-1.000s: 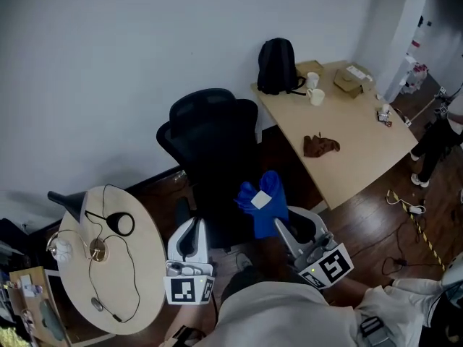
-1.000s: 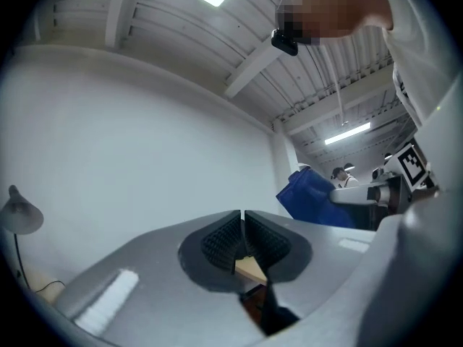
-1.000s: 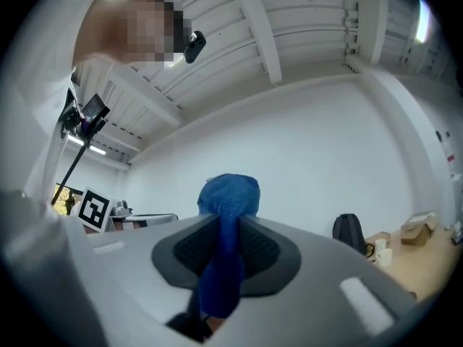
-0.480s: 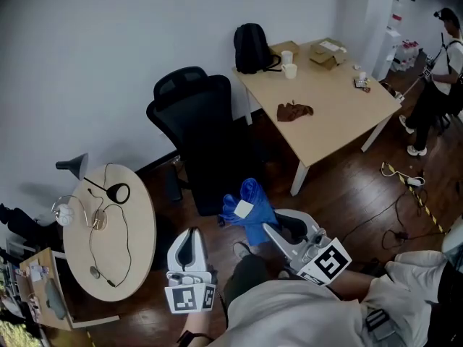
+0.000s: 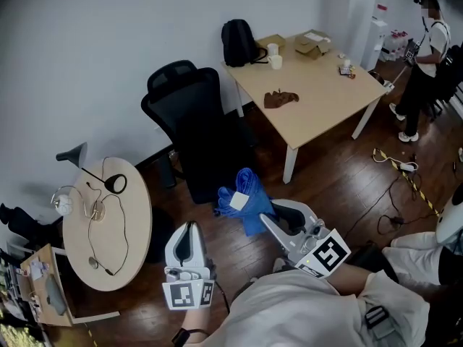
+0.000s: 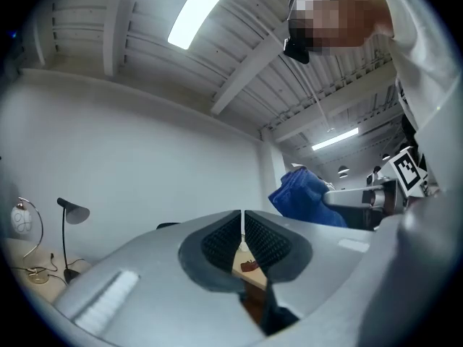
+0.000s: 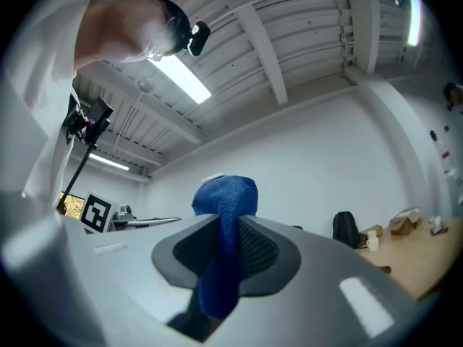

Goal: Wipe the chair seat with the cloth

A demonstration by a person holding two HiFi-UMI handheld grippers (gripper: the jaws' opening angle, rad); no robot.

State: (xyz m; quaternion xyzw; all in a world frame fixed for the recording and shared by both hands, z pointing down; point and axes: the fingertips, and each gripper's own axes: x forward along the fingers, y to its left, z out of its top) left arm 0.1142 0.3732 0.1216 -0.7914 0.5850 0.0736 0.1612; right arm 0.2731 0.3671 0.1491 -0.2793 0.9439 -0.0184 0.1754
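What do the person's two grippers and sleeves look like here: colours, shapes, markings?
The left gripper and right gripper are pale grey-white moulded shells that taper toward the claw. Each carries a white cube with black square markers at its rear end. Dark ribbed pads line the inside of each claw. The person wears a light-coloured top.

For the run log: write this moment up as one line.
right gripper: shut on blue fabric cloth | left gripper: shut, empty | black office chair: ahead, cloth held up off its seat
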